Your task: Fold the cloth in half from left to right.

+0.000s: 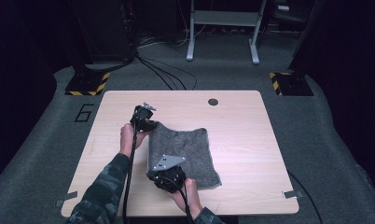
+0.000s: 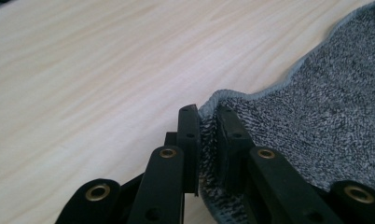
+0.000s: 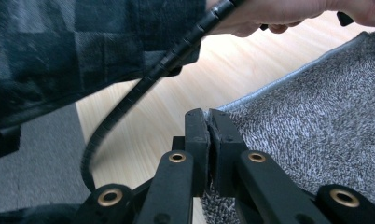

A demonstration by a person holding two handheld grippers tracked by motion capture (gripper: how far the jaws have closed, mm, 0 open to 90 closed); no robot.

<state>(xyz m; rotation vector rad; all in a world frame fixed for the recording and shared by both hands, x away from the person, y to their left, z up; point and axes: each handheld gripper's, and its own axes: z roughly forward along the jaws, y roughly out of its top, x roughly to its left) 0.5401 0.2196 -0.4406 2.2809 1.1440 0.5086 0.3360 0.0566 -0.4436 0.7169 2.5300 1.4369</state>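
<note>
Lay on the pale wood-grain laminate worktop (image 1: pixel 241 135): one grey, speckled terry-cloth towel (image 1: pixel 188 151), nubby and looped in texture, edged with a smooth lighter-grey hem, roughly rectangular, its far edge wavy. Sat left of the worktop's centre, reaching toward the near edge. Was held at two corners by two black hinged grippers with brass-coloured rivets. Left gripper (image 2: pixel 206 140): jaws pinched on the towel's far-left corner, cloth bunched in the narrow gap between them. Right gripper (image 3: pixel 209 135): jaws pressed nearly together on the near-left corner, hem caught at their tips; carried a grey three-cornered metal plate (image 1: pixel 167 161) on top. Trailed from each, one black ribbed cable (image 3: pixel 129 100). Wore a dark checked sleeve (image 1: pixel 104 186). Showed near the worktop's far edge: one small dark round hole (image 1: pixel 213 101). Read "6" (image 1: pixel 84 112) on the grey carpet left of the worktop. Stood beyond, two black-and-yellow striped bases (image 1: pixel 87 83).
</note>
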